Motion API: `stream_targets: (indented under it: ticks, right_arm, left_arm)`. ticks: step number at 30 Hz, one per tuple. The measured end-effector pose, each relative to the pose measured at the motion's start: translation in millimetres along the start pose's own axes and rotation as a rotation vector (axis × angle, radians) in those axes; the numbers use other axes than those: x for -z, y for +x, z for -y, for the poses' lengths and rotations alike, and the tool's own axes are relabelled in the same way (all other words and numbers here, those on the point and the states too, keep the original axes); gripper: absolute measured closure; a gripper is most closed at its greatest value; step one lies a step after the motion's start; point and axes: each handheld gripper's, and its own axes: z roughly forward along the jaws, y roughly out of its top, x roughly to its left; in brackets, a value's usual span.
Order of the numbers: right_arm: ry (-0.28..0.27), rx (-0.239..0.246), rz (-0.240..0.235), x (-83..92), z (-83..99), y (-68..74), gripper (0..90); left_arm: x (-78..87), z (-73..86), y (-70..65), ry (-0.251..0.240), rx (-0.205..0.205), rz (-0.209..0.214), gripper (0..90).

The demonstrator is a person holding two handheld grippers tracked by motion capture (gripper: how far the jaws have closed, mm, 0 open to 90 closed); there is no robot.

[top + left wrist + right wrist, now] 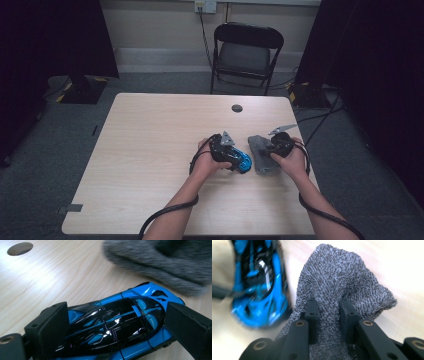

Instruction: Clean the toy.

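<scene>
My left gripper (117, 322) clamps the hard, glossy, slippery toy car (112, 325) across its flanks; beside the car, my right gripper (328, 312) pinches a soft, light cloth (342, 282) by a bunched fold

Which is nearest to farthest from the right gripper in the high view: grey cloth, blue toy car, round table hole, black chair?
From the right gripper:
1. Grey cloth, pinched in its jaws.
2. Blue toy car, just left of the cloth, held by the left gripper.
3. Round table hole, farther back on the table.
4. Black chair, behind the table.
</scene>
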Motion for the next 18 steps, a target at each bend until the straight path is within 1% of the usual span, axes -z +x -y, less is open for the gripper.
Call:
stream_targets:
  ticks: [2, 5, 8, 9, 12, 13, 15, 16, 18]
  right_arm:
    - [0.008, 0.017, 0.005, -6.9, -9.3, -0.6, 71.6]
    - [0.029, 0.057, 0.012, -21.2, -24.1, 1.1, 70.3]
    - [0.033, 0.064, 0.010, -32.1, -32.3, 4.0, 69.2]
    - [0.040, 0.073, 0.001, -37.1, -35.2, 6.0, 68.8]
    - [0.042, 0.101, -0.002, -44.0, -39.9, 13.6, 66.0]
    - [0.039, 0.099, 0.004, -44.6, -40.7, 15.3, 63.2]
    - [0.027, 0.074, 0.005, -43.7, -41.2, 16.5, 54.2]
    - [0.016, 0.054, 0.008, -42.1, -41.1, 17.1, 52.3]
    - [-0.003, 0.026, 0.001, -39.2, -40.0, 17.1, 50.2]
  left_arm:
    - [-1.4, -0.5, -1.1, -0.002, 0.005, 0.009, 5.5]
    - [-1.7, -1.4, -2.0, 0.003, 0.001, 0.008, 5.6]
    - [-1.7, -1.1, -1.0, 0.002, 0.006, 0.008, 5.6]
    - [-1.5, -1.4, -0.8, 0.005, 0.005, 0.007, 5.5]
    - [-1.9, -1.5, -0.7, 0.003, 0.008, 0.008, 5.4]
    - [-1.8, -1.4, -0.9, 0.004, 0.009, 0.008, 5.4]
    - [-1.8, -0.8, -0.9, -0.002, 0.009, 0.007, 5.4]
    - [-1.7, -0.5, -0.9, -0.003, 0.008, 0.006, 5.4]
    - [-1.8, -0.9, -1.4, -0.003, 0.008, 0.004, 5.5]
